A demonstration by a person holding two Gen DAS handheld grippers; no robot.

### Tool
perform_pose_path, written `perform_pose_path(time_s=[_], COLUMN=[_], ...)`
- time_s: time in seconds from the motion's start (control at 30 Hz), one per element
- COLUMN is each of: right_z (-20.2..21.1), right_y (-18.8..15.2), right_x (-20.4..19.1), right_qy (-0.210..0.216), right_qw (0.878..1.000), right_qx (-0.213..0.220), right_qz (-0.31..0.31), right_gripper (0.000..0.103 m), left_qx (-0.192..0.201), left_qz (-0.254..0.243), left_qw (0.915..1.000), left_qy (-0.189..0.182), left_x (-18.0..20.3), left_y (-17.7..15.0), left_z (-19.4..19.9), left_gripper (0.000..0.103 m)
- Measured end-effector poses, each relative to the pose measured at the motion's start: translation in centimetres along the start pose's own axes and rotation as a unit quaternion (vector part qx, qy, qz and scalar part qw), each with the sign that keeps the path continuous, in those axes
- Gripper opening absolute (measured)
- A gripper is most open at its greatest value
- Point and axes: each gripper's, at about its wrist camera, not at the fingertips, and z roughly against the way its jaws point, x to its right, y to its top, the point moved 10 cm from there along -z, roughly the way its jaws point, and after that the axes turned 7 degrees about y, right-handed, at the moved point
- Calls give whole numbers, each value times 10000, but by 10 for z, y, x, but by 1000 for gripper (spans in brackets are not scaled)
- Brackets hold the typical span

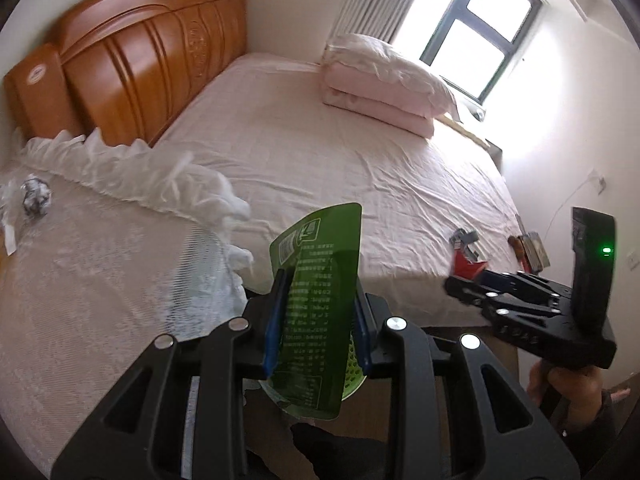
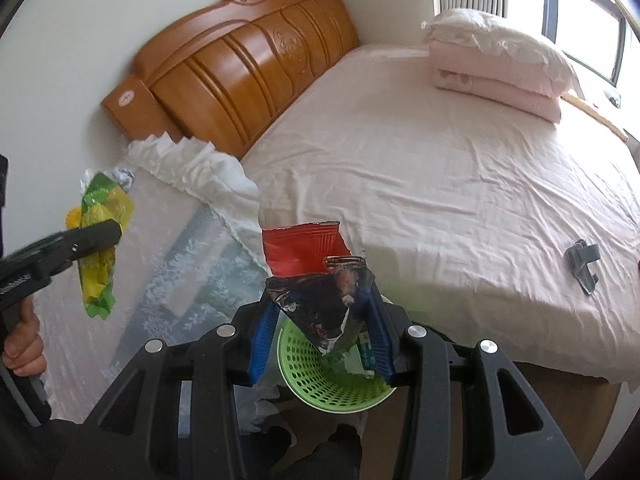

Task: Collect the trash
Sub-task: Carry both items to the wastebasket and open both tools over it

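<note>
My left gripper is shut on a green snack wrapper that stands upright between its blue pads. In the right wrist view the same wrapper looks green and yellow and hangs from the left gripper over the lace cover. My right gripper is shut on a red and dark foil wrapper. Right under that wrapper sits a green perforated basket, on the floor by the bed. In the left wrist view the basket peeks out behind the green wrapper, and the right gripper is at the right.
A bed with a pink sheet fills the room, with a wooden headboard and folded bedding. A grey object lies on the bed's near corner. A crumpled scrap rests on the white lace cover to the left.
</note>
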Motion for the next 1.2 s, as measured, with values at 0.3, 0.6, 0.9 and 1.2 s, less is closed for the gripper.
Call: perform_pose_path(time_s=[0.3, 0.6, 0.9, 1.2], right_z=[-88, -86, -9, 35], right_y=[-51, -62, -26, -3], right_x=[14, 47, 78, 84], right_qy=[52, -117, -604, -875], right_qw=[9971, 9940, 9938, 9929], right_qx=[-756, -826, -135, 284], right_qz=[-64, -702, -921, -754], right_gripper=[80, 101, 101, 101], left_qx=[-300, -484, -786, -1726], left_qz=[-81, -355, -905, -1194], left_qw=[9994, 9980, 9928, 9776], left_qy=[182, 203, 88, 140], left_x=[9, 20, 51, 62], left_y=[-16, -31, -41, -90], left_z=[-19, -29, -65, -146], left_gripper=[29, 29, 29, 39])
